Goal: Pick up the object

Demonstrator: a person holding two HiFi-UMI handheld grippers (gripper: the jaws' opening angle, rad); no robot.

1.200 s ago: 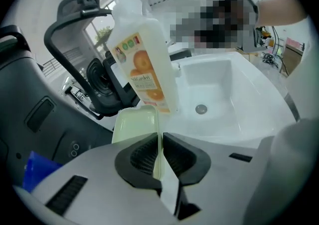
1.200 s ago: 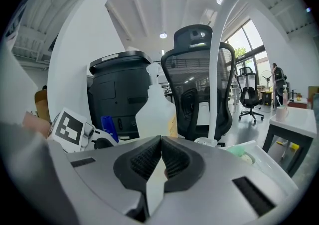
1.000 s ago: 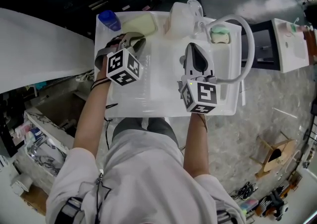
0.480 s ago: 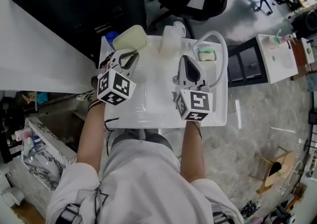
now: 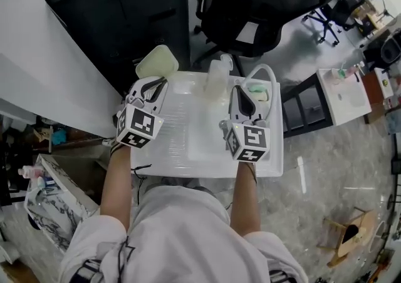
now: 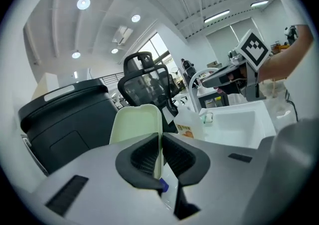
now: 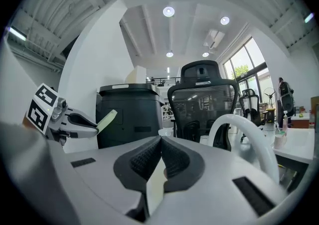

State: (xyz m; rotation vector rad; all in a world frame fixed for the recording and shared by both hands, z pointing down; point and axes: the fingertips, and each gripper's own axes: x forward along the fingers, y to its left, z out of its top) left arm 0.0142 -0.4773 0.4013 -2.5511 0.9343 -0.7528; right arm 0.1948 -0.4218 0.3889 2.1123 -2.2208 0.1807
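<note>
- The pale green object (image 5: pixel 156 61), a thin flat piece with rounded corners, is grasped in the left claw (image 5: pixel 155 84). The jaws have just been closing a little further on it.
- It is seen edge-on between the pads, clamped by its near rim. This is probably because so flat a piece offers no other purchase.
- The object is held in the air at 11 o'clock from the white tray (image 5: pixel 188 166), just past the tray's far-left corner. Nothing else is touched by it, so the pick-up is judged to be done.
- The right claw (image 5: pixel 242 91) is clenched, pad against pad. Only a pale sliver is seen low in its gap, and this cannot be identified.
- That claw is held over the tray's 2 o'clock part, beside the white hose (image 5: pixel 274 81). It is apparently kept out of the left claw's way.
- A translucent bottle (image 5: pixel 216 78) stands at the tray's 12 o'clock edge, apart from both claws.
</note>
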